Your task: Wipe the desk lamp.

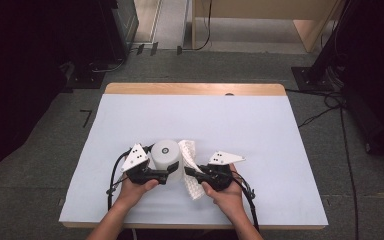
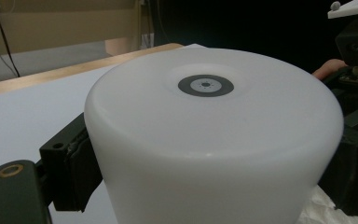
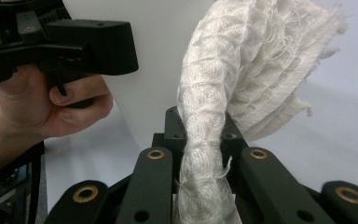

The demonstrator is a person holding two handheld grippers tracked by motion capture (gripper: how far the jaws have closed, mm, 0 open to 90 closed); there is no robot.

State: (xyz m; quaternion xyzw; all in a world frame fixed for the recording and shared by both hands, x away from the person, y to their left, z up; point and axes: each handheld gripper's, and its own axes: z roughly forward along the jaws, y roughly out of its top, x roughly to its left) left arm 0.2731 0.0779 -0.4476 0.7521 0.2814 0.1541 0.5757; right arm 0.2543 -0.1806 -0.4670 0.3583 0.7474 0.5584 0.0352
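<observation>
Left tool [image 1: 166,173] clamping white cylinder [image 1: 166,159], right tool [image 1: 190,171] pinching cloth [image 1: 192,170]

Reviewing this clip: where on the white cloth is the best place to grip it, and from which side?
On its bunched lower edge, from the person's side, as the right gripper pinches the cloth now. Gathered into a thick rope there, it fits between narrow jaws; the frayed loose end fans out.

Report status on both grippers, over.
Left gripper clamped on white cylinder. Right gripper shut on white cloth, beside cylinder. Nothing blocking.
</observation>
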